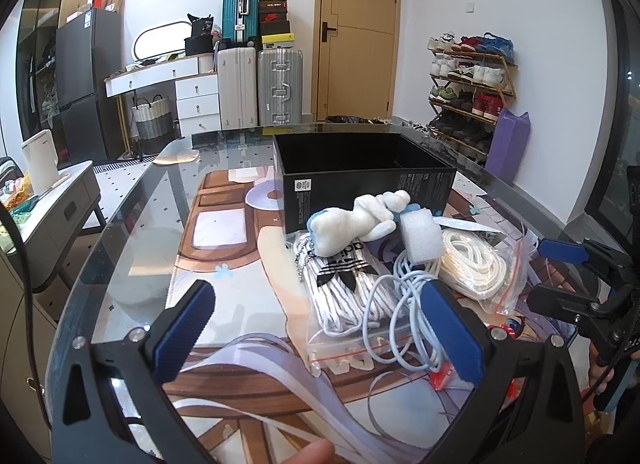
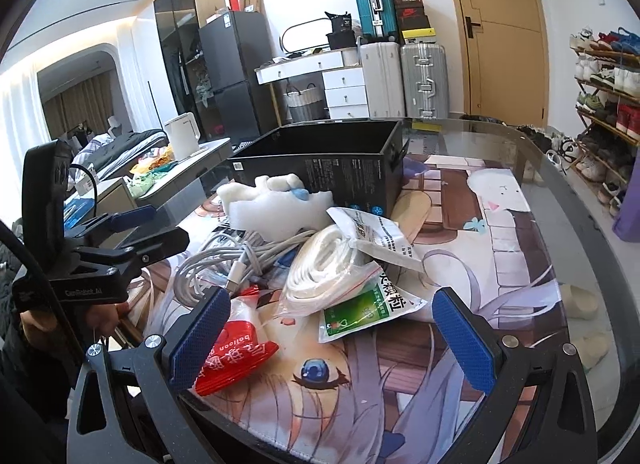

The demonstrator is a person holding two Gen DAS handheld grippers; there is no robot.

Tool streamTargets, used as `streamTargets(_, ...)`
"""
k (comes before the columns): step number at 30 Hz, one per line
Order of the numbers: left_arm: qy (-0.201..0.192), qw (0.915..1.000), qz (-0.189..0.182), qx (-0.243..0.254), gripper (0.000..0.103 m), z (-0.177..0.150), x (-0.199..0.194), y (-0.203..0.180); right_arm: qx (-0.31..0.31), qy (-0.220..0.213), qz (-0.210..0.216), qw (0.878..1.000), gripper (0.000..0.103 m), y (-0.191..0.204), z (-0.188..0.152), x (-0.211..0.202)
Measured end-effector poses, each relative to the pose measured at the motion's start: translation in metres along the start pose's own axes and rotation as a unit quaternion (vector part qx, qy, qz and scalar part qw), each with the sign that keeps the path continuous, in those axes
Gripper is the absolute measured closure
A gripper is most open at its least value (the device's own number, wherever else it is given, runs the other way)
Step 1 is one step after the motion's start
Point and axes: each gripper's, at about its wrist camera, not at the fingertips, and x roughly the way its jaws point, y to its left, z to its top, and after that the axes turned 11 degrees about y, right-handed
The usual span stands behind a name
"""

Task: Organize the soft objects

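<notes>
One black box [image 1: 360,180], one plush toy [image 1: 356,224], two bagged laces [image 1: 476,264].

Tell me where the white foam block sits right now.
In the left wrist view the white foam block sits right of centre, against the plush toy, just in front of the black box and atop the pale blue cable.

Left of the pile, the table [image 1: 152,232] lies bare. The black box [image 1: 360,172] blocks the far side; cables [image 1: 396,304] and bagged laces [image 1: 476,268] crowd the near right.
</notes>
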Motion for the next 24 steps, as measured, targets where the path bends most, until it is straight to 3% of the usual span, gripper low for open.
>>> streamTargets(15, 0.015, 0.9999, -0.004, -0.003, 0.000, -0.005, 0.001, -0.003, -0.033, 0.021, 0.033, 0.999, 0.001, 0.019, -0.015, 0.000)
streamTargets(24, 0.022, 0.9996, -0.016, 0.005, 0.000, -0.007, 0.000, -0.008, -0.063, 0.043, 0.061, 0.995, 0.012, 0.037, -0.028, 0.009)
